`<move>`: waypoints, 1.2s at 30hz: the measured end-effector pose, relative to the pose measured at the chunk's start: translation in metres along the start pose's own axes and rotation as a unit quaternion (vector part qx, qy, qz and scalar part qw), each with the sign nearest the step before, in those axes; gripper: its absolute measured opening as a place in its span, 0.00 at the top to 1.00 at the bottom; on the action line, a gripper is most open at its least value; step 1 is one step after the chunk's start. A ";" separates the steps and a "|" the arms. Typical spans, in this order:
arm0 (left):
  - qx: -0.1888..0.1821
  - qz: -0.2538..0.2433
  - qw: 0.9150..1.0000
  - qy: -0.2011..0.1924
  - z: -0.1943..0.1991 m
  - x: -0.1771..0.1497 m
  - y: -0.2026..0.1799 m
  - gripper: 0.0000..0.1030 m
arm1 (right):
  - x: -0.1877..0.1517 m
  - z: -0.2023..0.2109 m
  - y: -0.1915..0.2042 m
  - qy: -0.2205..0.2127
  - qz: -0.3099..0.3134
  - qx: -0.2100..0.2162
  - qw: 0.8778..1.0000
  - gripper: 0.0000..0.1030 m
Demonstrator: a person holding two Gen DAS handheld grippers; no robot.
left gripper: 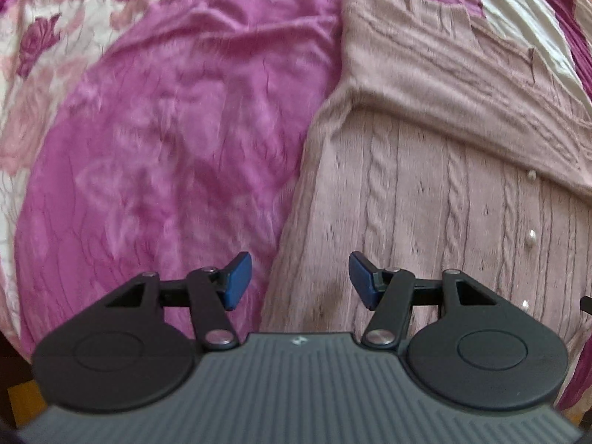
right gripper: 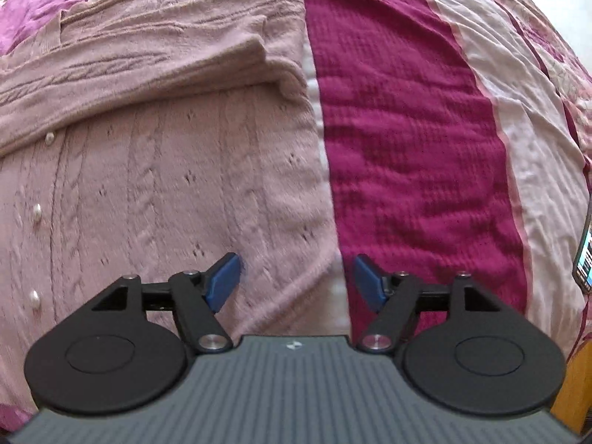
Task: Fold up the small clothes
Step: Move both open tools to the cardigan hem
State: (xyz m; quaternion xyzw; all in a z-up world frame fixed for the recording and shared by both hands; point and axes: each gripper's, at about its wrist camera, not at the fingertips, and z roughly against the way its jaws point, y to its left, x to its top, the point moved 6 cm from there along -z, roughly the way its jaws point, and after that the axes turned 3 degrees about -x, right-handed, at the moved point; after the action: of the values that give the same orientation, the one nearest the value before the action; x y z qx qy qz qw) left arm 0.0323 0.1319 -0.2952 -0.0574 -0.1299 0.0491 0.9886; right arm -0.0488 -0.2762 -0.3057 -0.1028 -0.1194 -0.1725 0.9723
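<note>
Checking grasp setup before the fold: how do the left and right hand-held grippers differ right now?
The left hand-held gripper straddles the pink cardigan's left edge, magenta bedspread under its left finger. The right hand-held gripper straddles the opposite edge, its right finger over the dark crimson stripe. Only the right view shows a phone at the frame edge. Both are open, holding nothing.

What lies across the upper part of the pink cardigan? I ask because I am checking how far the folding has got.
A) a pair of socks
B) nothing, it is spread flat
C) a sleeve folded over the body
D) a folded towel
C: a knitted sleeve lies folded across the cardigan above its pearl buttons, and both hand-held grippers are open and hold nothing.
</note>
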 end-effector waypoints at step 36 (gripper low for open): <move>-0.042 -0.022 0.995 0.083 -0.015 -0.048 0.002 0.36 | -0.053 -0.004 -0.026 0.061 -0.051 0.146 0.986 0.36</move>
State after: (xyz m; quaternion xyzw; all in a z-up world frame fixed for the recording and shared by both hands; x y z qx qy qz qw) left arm -0.0105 0.1267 -0.3217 -0.1004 -0.0508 0.0173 0.9935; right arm -0.1059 -0.2848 -0.3194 0.0577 -0.0890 -0.2085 0.9723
